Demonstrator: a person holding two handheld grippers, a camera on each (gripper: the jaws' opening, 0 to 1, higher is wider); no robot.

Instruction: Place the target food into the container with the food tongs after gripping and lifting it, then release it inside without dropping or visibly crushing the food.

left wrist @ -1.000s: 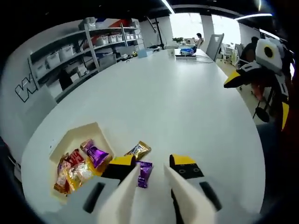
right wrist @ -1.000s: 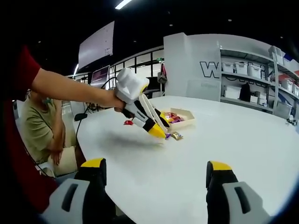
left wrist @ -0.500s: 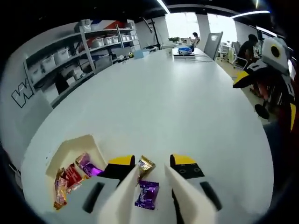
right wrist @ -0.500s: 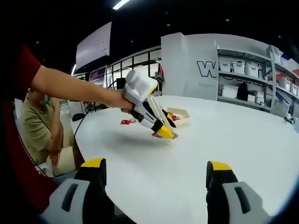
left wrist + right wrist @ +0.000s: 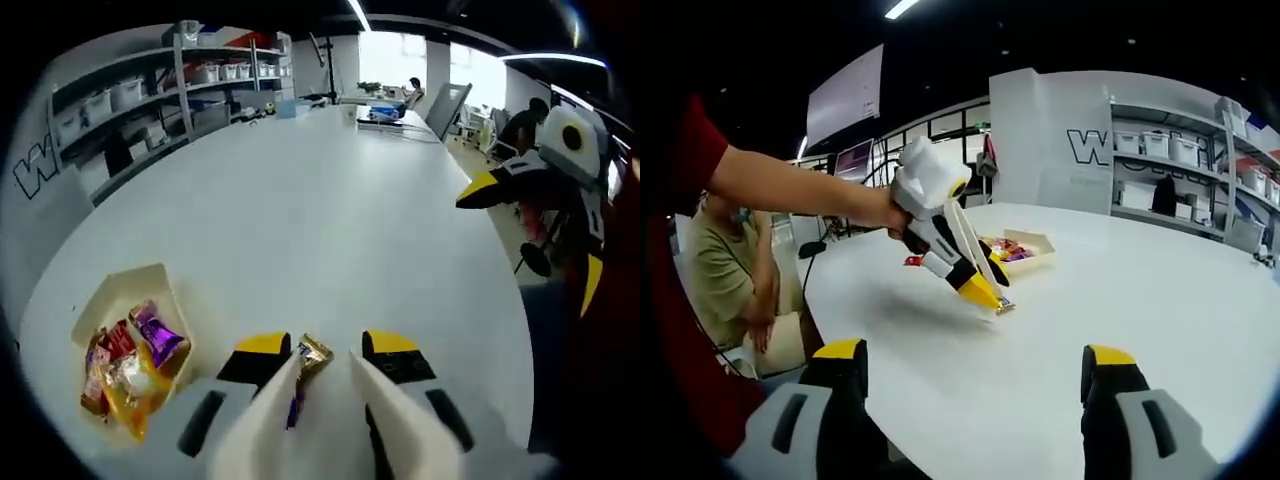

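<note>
My left gripper point(image 5: 326, 354), fitted with white tong blades, is open and tilted down at the white table point(image 5: 330, 200). A gold-wrapped candy point(image 5: 312, 352) lies between the blade tips. A purple candy point(image 5: 293, 408) is mostly hidden under the left blade. The cream container point(image 5: 112, 297) sits to the left and holds several wrapped candies point(image 5: 130, 355). In the right gripper view a hand holds the left gripper point(image 5: 992, 296) with its tips at a candy point(image 5: 1006, 305), just in front of the container point(image 5: 1032, 247). My right gripper point(image 5: 975, 372) is wide open above the table edge, holding nothing.
The right gripper point(image 5: 545, 170) hangs off the table's right side in the left gripper view. Shelves with bins point(image 5: 150, 90) line the wall. A seated person point(image 5: 735, 285) is at the table's left in the right gripper view, near a small red wrapper point(image 5: 913, 261).
The left gripper has shifted so the gold candy now sits between its blade tips and the purple one has slipped under the left blade. The right gripper has stayed put.
</note>
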